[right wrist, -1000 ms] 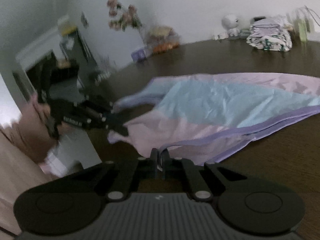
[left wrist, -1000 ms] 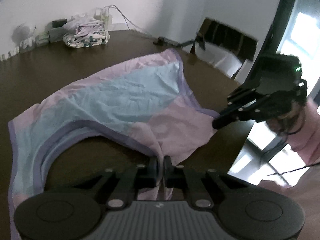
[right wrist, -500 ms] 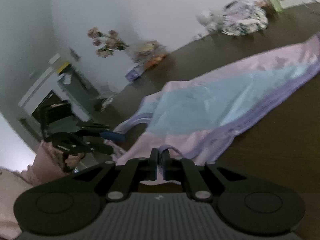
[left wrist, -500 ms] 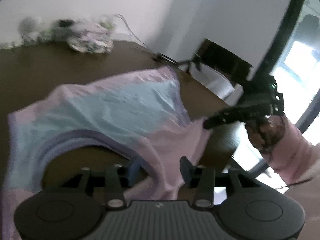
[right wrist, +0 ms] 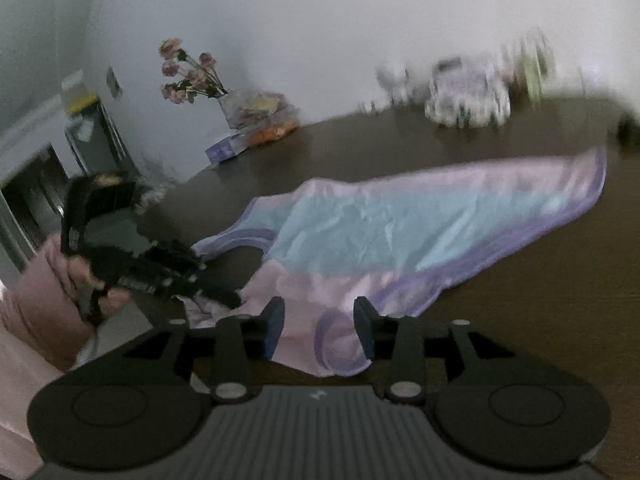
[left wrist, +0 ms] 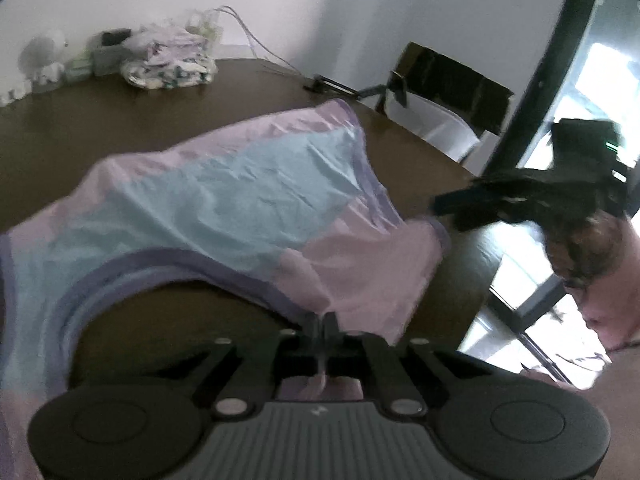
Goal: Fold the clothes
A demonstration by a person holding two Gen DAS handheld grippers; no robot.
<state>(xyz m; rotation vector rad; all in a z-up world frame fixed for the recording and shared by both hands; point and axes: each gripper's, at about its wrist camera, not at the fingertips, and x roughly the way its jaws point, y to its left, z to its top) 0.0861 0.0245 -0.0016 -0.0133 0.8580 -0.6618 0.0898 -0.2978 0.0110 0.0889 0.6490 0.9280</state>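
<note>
Garment (left wrist: 224,200) pinched in left hand-held gripper (left wrist: 323,322); right hand-held gripper (right wrist: 318,326) agape.

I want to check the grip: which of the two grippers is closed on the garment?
The left gripper: its jaws pinch the garment. The right gripper is open.

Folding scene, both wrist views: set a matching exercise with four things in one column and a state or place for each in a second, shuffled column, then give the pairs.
Things
1. left gripper
2. right gripper
3. pink and blue garment
4. folded pile

States or places
A. open
B. at the table's far edge by the wall
C. shut on cloth
D. spread on the table

Pairs: 1-C, 2-A, 3-D, 4-B
</note>
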